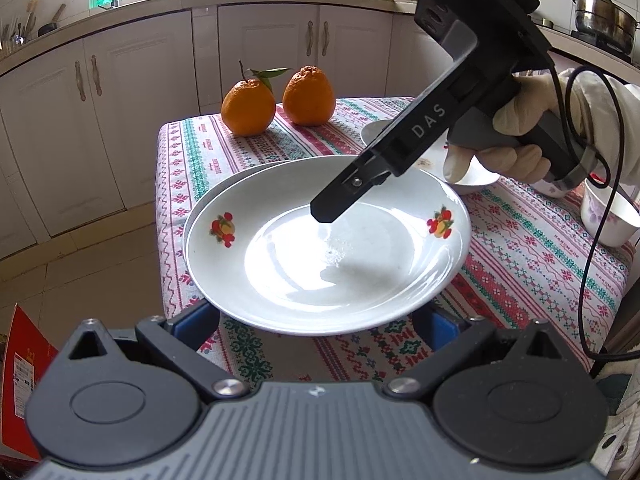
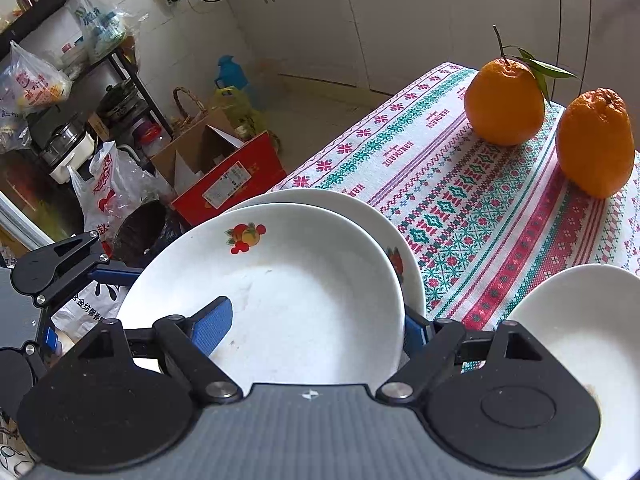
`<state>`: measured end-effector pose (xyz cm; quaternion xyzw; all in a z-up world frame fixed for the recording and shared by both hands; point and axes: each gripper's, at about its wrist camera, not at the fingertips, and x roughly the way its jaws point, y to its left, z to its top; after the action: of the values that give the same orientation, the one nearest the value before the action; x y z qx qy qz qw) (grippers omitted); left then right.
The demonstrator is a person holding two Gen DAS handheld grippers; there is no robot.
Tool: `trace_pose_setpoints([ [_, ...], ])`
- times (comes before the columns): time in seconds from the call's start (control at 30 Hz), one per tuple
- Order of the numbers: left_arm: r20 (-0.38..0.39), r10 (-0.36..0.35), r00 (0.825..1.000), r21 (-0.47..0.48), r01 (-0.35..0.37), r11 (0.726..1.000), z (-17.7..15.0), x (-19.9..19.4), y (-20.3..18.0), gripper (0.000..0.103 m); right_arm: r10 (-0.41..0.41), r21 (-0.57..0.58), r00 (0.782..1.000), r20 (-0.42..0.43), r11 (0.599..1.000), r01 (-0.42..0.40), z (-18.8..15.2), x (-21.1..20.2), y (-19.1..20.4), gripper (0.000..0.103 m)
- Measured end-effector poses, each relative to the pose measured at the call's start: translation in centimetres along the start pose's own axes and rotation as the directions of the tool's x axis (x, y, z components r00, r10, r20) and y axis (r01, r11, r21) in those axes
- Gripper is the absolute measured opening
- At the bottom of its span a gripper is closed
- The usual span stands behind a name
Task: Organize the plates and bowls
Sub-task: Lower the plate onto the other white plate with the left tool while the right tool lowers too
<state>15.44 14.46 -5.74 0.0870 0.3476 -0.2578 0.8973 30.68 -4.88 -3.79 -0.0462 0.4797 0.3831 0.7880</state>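
Right gripper (image 2: 316, 328) jaws half-open astride top plate (image 2: 280, 280) rim, unclamped; left gripper (image 1: 316, 328) grip indeterminable.

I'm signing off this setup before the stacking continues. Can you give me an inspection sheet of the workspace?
Surface: patterned tablecloth covers the table.
Job's things: fruit-print plate lies over a second plate; a bowl stands at the right.
Clutter: two oranges at the far edge.
Grippers: right gripper open, straddling the top plate's rim; left gripper open at its near rim.
Cables: black cable loops from the right gripper's handle.
Surroundings: cabinets behind; red box and bags on the floor.
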Motion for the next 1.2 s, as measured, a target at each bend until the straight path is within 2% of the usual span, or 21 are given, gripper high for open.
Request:
trace_pose_setpoints([
  [0.73, 0.020, -0.010, 1.000, -0.021, 0.010, 1.000, -0.3, 0.0, 0.5, 0.101, -0.015, 0.048, 1.000, 0.024, 0.999, 0.014, -1.5, -1.9, 0.4, 0.089],
  [0.93, 0.026, -0.005, 1.000, -0.007, 0.005, 1.000, -0.3, 0.1, 0.2, 0.102, -0.044, 0.054, 0.998, 0.039, 0.998, 0.042, -2.1, -2.5, 0.9, 0.089],
  [1.2, 0.036, -0.004, 0.999, -0.006, 0.004, 1.000, -0.3, 0.2, 0.3, 0.102, -0.123, 0.033, 0.990, 0.063, 0.992, 0.121, -3.3, -2.7, 2.4, 0.089],
])
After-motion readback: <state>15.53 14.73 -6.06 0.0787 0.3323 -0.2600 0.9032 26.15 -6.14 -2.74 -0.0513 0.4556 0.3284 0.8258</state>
